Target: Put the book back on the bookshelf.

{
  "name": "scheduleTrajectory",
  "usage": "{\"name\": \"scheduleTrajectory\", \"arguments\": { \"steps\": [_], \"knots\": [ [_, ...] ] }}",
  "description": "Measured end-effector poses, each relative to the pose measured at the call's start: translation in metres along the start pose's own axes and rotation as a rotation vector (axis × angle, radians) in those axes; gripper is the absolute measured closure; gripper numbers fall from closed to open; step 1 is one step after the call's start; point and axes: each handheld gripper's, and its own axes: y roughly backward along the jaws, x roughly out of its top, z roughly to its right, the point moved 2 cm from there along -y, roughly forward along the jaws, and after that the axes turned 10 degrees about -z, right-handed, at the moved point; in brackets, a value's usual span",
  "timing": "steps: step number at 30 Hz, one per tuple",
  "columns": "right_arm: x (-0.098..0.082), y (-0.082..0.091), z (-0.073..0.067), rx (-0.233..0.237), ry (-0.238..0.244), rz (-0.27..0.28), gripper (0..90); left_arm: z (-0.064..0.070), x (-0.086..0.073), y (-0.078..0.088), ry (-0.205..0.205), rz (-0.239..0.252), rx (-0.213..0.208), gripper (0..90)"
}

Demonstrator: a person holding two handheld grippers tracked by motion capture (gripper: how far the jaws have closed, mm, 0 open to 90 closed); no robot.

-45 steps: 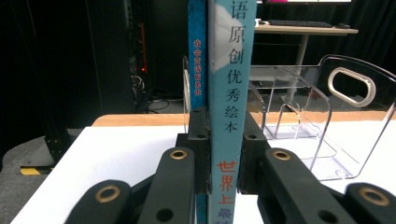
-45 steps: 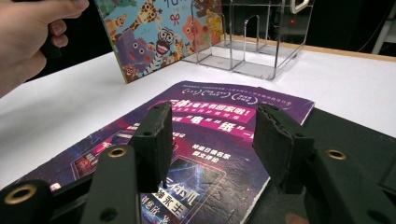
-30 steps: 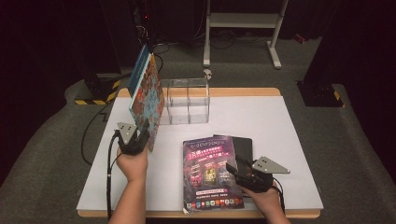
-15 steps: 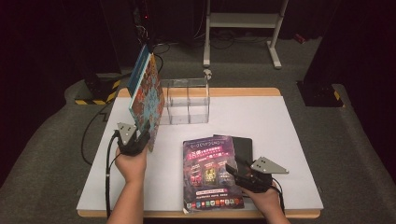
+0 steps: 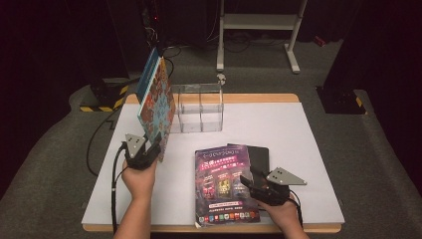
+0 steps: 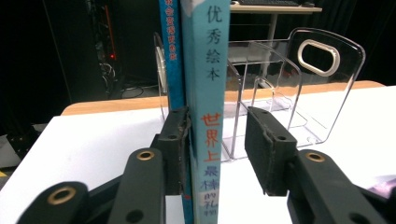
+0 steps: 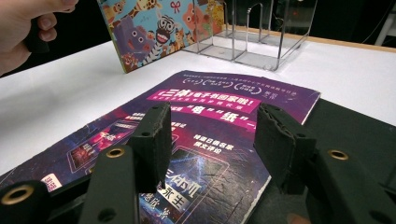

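A picture book with a cartoon-animal cover (image 5: 157, 99) stands upright at the table's left, leaning by a clear acrylic file holder (image 5: 199, 107). In the left gripper view its teal spine (image 6: 208, 93) sits between the jaws of my left gripper (image 6: 217, 135), beside a second blue book (image 6: 170, 51). These jaws have just been opening: one pad rests against the book, the other stands apart. A purple book (image 5: 224, 184) lies flat near the front edge. My right gripper (image 5: 251, 183) hovers open over its cover (image 7: 205, 135), with nothing between its jaws.
A black notebook (image 5: 256, 157) lies partly under the purple book's right side. The white table (image 5: 298, 139) has bare room at the right and behind. A metal stand (image 5: 259, 22) is on the floor beyond the table. A yellow-black striped block (image 5: 102, 99) lies at the left.
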Motion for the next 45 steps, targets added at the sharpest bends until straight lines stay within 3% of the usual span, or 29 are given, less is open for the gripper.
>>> {"name": "scheduleTrajectory", "arguments": {
  "steps": [11,18,34,40,41,45],
  "knots": [
    [0.000,0.000,0.000,0.001,0.000,-0.006,45.8,-0.007,-0.002,0.010,0.001,-0.015,0.001,54.8],
    [-0.001,0.000,0.000,0.000,-0.001,-0.007,45.7,-0.014,-0.003,0.022,0.020,-0.028,-0.024,51.9],
    [-0.001,0.000,0.000,-0.004,0.001,-0.008,45.7,-0.019,-0.015,0.051,-0.002,-0.084,-0.114,43.9],
    [-0.001,-0.001,-0.001,0.000,0.003,-0.009,46.8,-0.018,-0.024,0.060,-0.021,-0.108,-0.141,32.7],
    [-0.001,-0.001,0.000,0.000,0.004,-0.010,46.8,-0.018,-0.029,0.062,-0.022,-0.130,-0.146,30.4],
    [-0.001,-0.001,0.000,-0.001,0.005,-0.010,46.8,-0.017,-0.035,0.066,0.000,-0.151,-0.185,23.7]
  ]
}}
